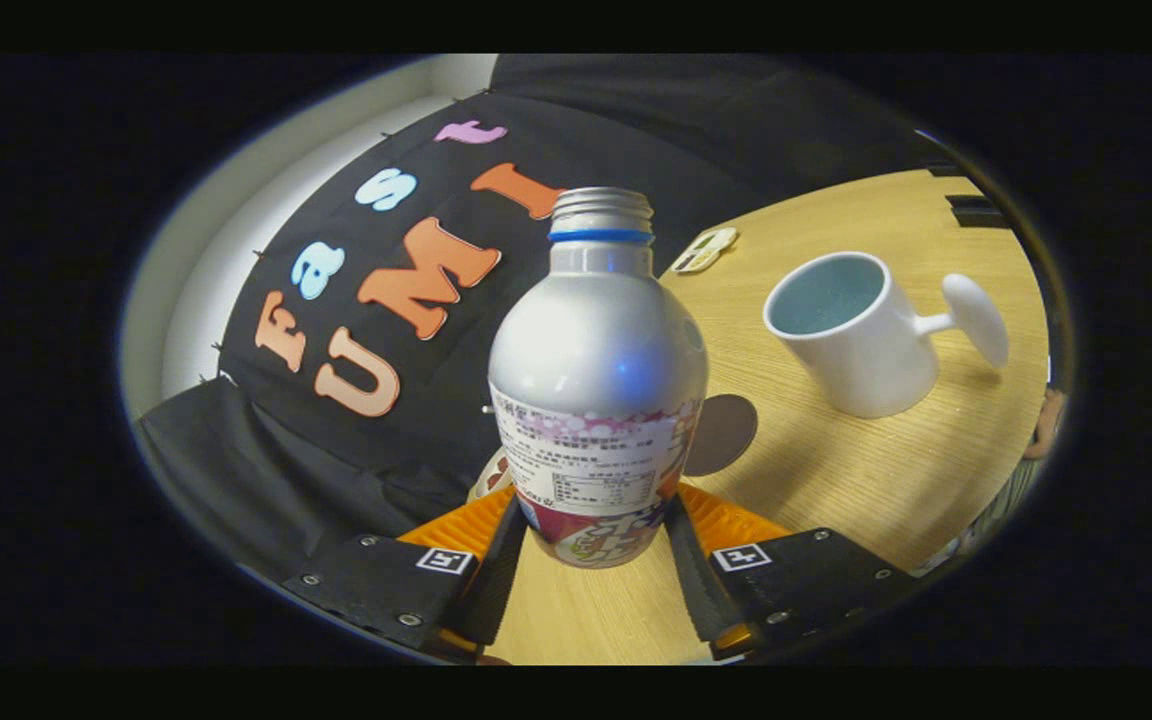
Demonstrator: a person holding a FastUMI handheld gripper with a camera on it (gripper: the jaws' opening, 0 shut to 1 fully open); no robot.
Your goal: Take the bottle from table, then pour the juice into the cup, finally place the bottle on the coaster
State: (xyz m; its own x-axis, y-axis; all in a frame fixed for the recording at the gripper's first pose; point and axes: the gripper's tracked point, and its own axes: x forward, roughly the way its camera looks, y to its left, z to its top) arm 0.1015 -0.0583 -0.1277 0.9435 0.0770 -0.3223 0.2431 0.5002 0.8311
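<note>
Bottle (pixel 596 385) is clamped low on its label between the jaws, tilted above the tabletop (pixel 836 480), cup (pixel 851 330) beyond. Smooth, rigid metal; judged slippery; low hold is kept firm.

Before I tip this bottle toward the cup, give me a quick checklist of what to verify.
1. Gripper fingers pressing both sides of the silver bottle: ok.
2. Bottle cap off, threaded neck bare: ok.
3. White cup standing mouth up on the wooden table: ok.
4. Cup free of obstruction, beyond the fingers: ok.
5. Round brown coaster bare behind the bottle: ok.
6. Juice level in bottle: cannot tell.
</note>
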